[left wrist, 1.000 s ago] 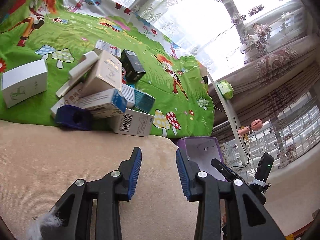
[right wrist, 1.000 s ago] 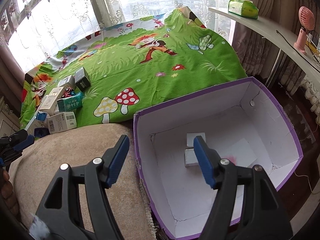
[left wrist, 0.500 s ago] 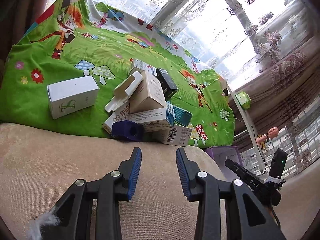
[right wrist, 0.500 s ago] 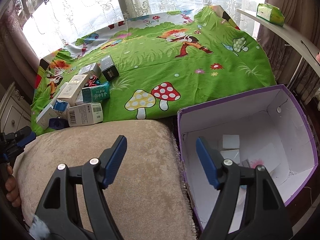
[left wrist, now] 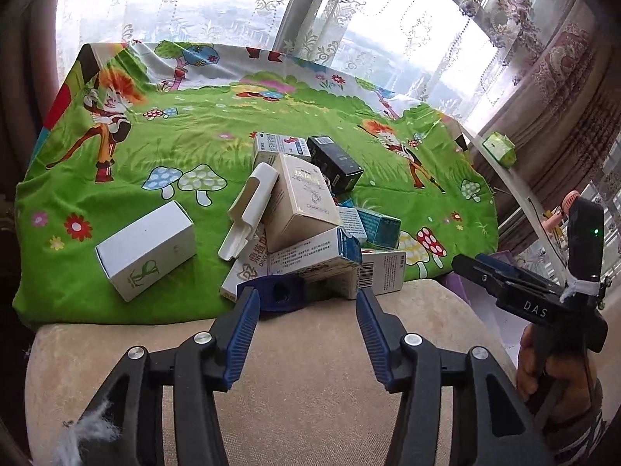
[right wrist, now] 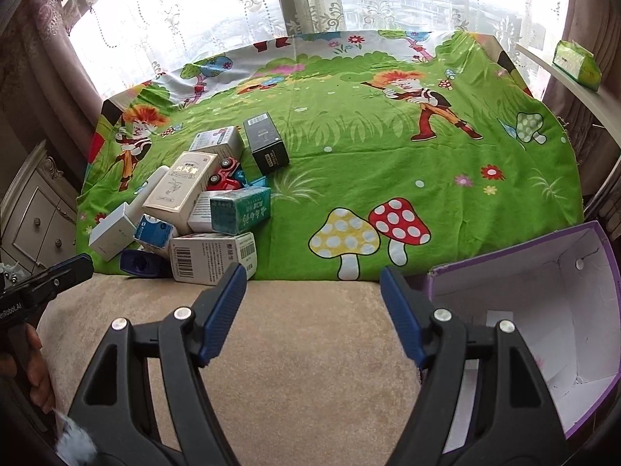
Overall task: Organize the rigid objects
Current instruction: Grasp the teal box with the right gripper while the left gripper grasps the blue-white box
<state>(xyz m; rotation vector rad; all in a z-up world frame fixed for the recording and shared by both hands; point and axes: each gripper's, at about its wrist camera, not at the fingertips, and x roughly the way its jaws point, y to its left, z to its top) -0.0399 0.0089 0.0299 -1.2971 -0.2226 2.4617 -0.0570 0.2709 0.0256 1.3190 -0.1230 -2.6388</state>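
The boxes [left wrist: 310,217] lie heaped on the green cloth [left wrist: 202,124] at its near edge, toward the left corner, where it meets the beige cushion [left wrist: 310,369]; a white box [left wrist: 145,250] lies apart on the left, a black box [right wrist: 266,143] at the far side. The barcode box [right wrist: 213,258] sits nearest, long axis along the cloth's edge, barcode end facing the cushion, with a blue piece [left wrist: 277,291] touching the heap beside it. The cream box [left wrist: 300,202] leans tilted on top, long axis running away from the cushion. Risk, as I judge it — pulling a bottom box would topple that leaning one and the white tray [left wrist: 250,209]. The purple bin [right wrist: 543,310] stands off the cloth's right corner. Left gripper [left wrist: 306,322] spread wide, empty; right gripper [right wrist: 314,303] likewise — both above the cushion
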